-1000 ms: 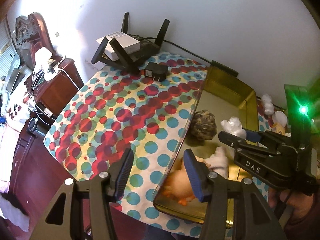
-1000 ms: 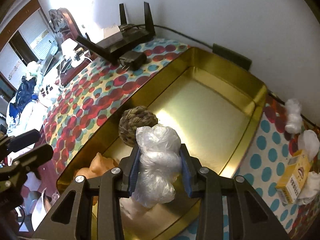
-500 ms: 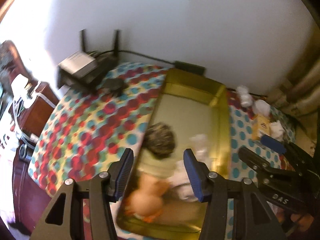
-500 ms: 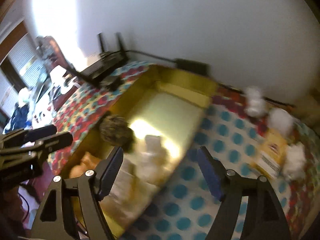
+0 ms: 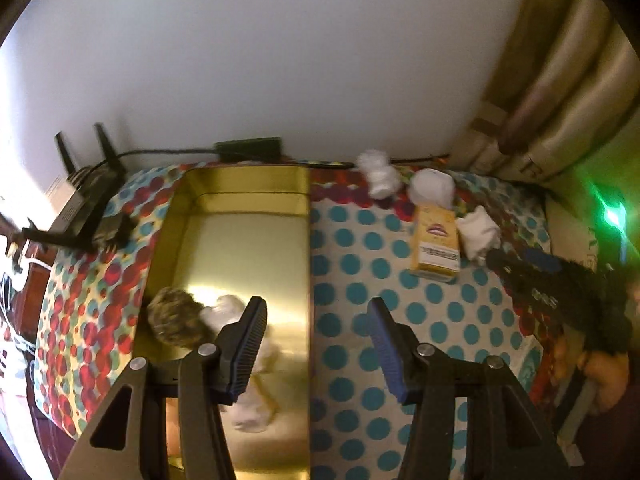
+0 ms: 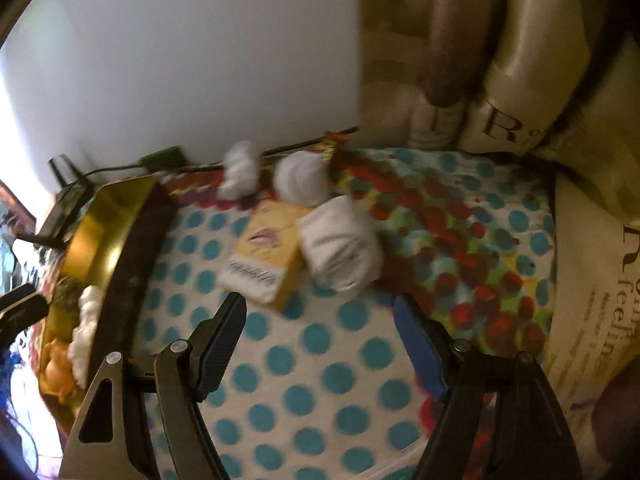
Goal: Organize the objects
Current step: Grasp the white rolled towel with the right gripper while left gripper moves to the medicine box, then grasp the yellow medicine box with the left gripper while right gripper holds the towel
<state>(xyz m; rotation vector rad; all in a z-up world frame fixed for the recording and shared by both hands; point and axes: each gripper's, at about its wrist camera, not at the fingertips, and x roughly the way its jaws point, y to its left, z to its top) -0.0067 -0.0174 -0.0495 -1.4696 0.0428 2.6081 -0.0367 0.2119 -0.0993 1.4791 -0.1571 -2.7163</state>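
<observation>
Both claws hang open and empty: right claw point(image 6: 320, 344) above the dotted desk point(image 6: 312, 360), just short of a yellow box point(image 6: 266, 256) and white bundle point(image 6: 340, 252); left claw point(image 5: 316, 348) over the gold tray's rim point(image 5: 309, 280), where a woven ball point(image 5: 174, 316) and white bags point(image 5: 224, 312) lie.

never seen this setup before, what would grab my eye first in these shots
The shiny gold tray on the polka-dot tablecloth, with a woven ball and a white wad at its near end. Right of it, a yellow box lies among white bundles. Both open tongs, left and right, frame the foreground.
</observation>
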